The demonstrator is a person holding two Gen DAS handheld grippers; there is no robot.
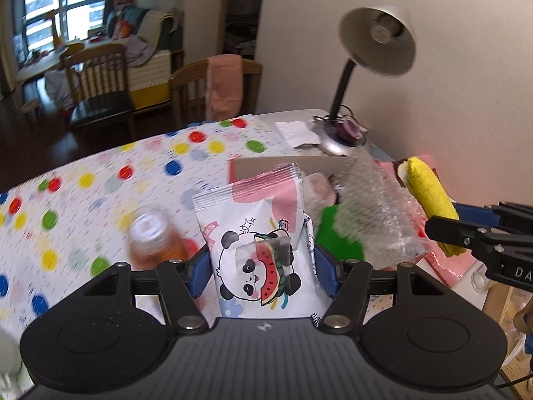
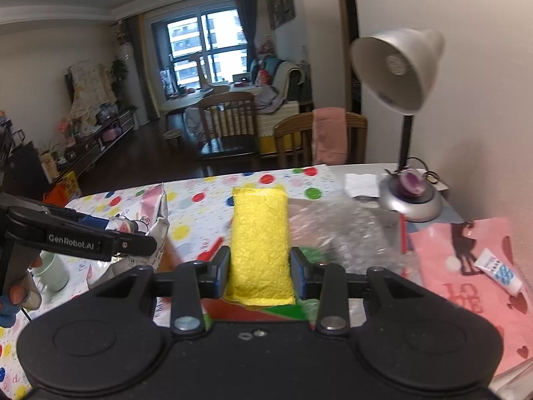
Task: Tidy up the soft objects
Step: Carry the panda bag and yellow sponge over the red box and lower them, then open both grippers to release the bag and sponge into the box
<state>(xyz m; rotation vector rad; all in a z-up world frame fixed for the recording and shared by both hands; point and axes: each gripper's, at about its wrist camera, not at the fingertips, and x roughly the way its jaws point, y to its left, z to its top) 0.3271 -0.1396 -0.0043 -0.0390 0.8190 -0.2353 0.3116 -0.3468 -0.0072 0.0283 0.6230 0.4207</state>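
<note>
Both held above the dotted worktop (image 1: pixel 83 180) nr the desk lamp (image 1: pixel 376 43): left gripper (image 1: pixel 263 270) fingers pinch the upright panda snack bag (image 1: pixel 260 233), right gripper (image 2: pixel 260 273) fingers pinch the yellow sponge (image 2: pixel 260 233), long axis fwd, lamp-side.

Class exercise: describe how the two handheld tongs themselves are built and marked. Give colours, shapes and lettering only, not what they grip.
Both tongs are matte black plastic. The left tongs and right tongs share a ribbed body, two round discs, silver pivot bolts and angled linkage arms. Their fingertips carry blue pads. White "GenRobot.AI" lettering runs along the left tongs' side, seen from the right wrist.
</note>
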